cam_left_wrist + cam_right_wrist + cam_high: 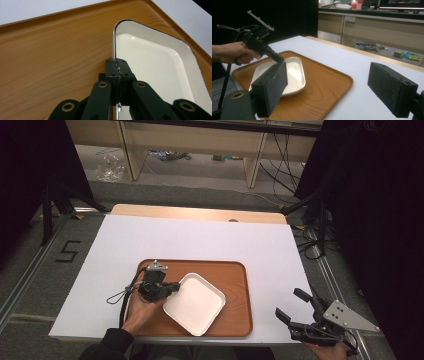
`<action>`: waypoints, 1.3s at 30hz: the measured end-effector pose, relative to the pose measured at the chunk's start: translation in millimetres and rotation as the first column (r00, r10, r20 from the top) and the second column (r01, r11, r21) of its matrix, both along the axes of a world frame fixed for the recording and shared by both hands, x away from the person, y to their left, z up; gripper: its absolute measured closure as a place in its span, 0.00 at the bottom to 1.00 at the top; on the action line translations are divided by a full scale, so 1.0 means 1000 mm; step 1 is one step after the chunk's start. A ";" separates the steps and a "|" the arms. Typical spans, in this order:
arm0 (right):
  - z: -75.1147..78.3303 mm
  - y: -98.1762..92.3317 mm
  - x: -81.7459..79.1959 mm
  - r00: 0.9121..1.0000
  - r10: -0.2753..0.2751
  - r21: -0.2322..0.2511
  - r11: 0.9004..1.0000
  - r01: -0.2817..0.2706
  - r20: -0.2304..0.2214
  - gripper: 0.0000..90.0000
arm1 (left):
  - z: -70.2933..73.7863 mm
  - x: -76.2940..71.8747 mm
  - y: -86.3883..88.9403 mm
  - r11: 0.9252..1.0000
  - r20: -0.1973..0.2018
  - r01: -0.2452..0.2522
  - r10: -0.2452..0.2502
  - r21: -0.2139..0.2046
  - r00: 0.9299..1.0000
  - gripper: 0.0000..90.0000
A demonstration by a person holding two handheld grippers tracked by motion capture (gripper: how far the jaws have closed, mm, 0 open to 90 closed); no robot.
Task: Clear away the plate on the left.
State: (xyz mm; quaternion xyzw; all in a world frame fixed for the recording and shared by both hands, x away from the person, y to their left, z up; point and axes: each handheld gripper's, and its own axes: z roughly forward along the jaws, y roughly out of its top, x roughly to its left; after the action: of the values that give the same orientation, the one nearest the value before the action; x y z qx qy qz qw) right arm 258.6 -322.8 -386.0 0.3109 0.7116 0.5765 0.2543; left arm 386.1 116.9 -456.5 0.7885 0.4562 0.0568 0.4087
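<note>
A rectangular wooden tray with a raised lip (235, 270) lies on the white-covered tabletop (200, 237), toward the near edge. Inside it sits a white square dish with rounded corners and a shallow rim (197, 305), turned at an angle to the tray's sides.

The left gripper (175, 286), held in the person's left hand (140, 312), reaches in from the tray's left side. In the left gripper view its black fingers (111, 68) are pressed together on the dish's thin rim (115, 45), which runs up between them, one finger outside the dish and the other inside it. The right gripper view shows the same grip from across the tabletop, with the dish's gripped side lifted a little off the tray while its far side rests on the wood.

The right gripper (290, 306) is beyond the tray's right end, near the tabletop's right front corner, touching nothing. Its two padded fingers (272, 86) stand wide apart.
</note>
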 end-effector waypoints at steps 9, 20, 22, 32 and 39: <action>0.000 -0.001 -0.001 1.000 -0.002 -0.007 1.000 0.002 0.002 0.19 | -0.007 0.001 0.000 1.000 -0.018 -0.008 0.009 0.018 1.000 0.97; 0.001 -0.001 -0.001 1.000 0.014 -0.007 1.000 -0.014 -0.011 0.19 | -0.013 0.001 0.003 0.998 -0.050 0.002 0.001 0.059 0.999 0.96; 0.000 0.000 -0.001 1.000 -0.002 -0.008 1.000 0.002 0.000 0.19 | -0.013 0.001 0.003 0.998 -0.054 0.001 0.002 0.066 0.999 0.96; 0.001 -0.001 -0.002 1.000 -0.002 -0.018 1.000 0.002 -0.010 0.19 | -0.013 -0.007 0.004 0.992 -0.097 0.037 -0.025 0.121 0.995 0.92; 0.000 0.000 -0.001 1.000 0.002 -0.002 1.000 -0.002 0.005 0.19 | -0.012 -0.012 0.006 0.989 -0.129 0.048 -0.030 0.140 0.991 0.90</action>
State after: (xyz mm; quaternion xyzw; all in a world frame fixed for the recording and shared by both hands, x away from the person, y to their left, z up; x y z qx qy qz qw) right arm 257.8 -322.9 -385.8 0.3087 0.7118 0.5768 0.2557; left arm 374.4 122.6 -468.7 0.8265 0.4603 0.0314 0.3226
